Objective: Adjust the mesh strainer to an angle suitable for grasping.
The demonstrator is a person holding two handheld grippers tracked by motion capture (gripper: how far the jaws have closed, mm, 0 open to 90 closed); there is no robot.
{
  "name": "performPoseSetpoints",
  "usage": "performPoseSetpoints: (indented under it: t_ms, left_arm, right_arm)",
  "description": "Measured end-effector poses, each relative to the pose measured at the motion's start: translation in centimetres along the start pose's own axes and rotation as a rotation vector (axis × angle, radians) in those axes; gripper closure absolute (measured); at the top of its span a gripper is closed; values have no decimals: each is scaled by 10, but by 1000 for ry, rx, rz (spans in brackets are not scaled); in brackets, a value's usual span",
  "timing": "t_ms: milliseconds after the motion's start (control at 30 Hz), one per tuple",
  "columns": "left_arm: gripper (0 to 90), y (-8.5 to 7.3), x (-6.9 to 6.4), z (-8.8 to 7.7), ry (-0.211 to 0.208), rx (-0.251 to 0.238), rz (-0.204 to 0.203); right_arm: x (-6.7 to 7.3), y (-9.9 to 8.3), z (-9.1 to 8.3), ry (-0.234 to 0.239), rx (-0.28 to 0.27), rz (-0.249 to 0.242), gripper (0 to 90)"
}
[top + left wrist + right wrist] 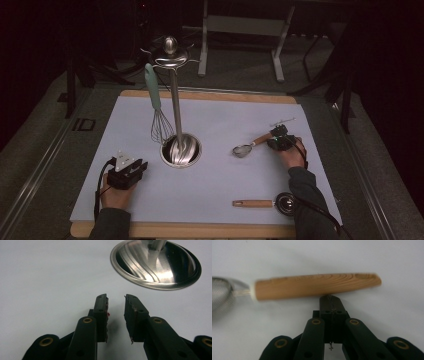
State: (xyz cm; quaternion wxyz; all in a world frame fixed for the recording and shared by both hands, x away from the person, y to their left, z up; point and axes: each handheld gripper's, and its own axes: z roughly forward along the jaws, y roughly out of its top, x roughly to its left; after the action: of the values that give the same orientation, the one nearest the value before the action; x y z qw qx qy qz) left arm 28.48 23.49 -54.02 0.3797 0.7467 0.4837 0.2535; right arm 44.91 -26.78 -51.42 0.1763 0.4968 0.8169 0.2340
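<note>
A small mesh strainer with a wooden handle lies on the white mat at the right. My right gripper is at the handle's end. In the right gripper view its jaws are shut with nothing between them, and their tips sit right at the handle's near side. My left gripper rests at the mat's front left. Its jaws are open and hold nothing, pointing past the steel base of the utensil stand.
A whisk with a teal handle hangs from the stand's top ring. A second wooden-handled utensil with a round metal head lies near the mat's front right edge, beside the person's right sleeve. Dark floor and metal frames lie beyond the mat.
</note>
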Motion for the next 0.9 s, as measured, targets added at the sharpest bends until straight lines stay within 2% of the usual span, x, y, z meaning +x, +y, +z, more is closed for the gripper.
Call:
performPoseSetpoints:
  t_ms: [233, 733, 900]
  left_arm:
    - [723, 0, 0, 0, -2, 1, 1]
    - [722, 0, 0, 0, -3, 0, 4]
    - [722, 0, -1, 0, -2, -1, 4]
  right_arm:
    - [6, 15, 6, 27, 7, 18, 897]
    - [24, 42, 12, 71, 14, 14, 897]
    - [31, 51, 10, 128, 5, 26, 881]
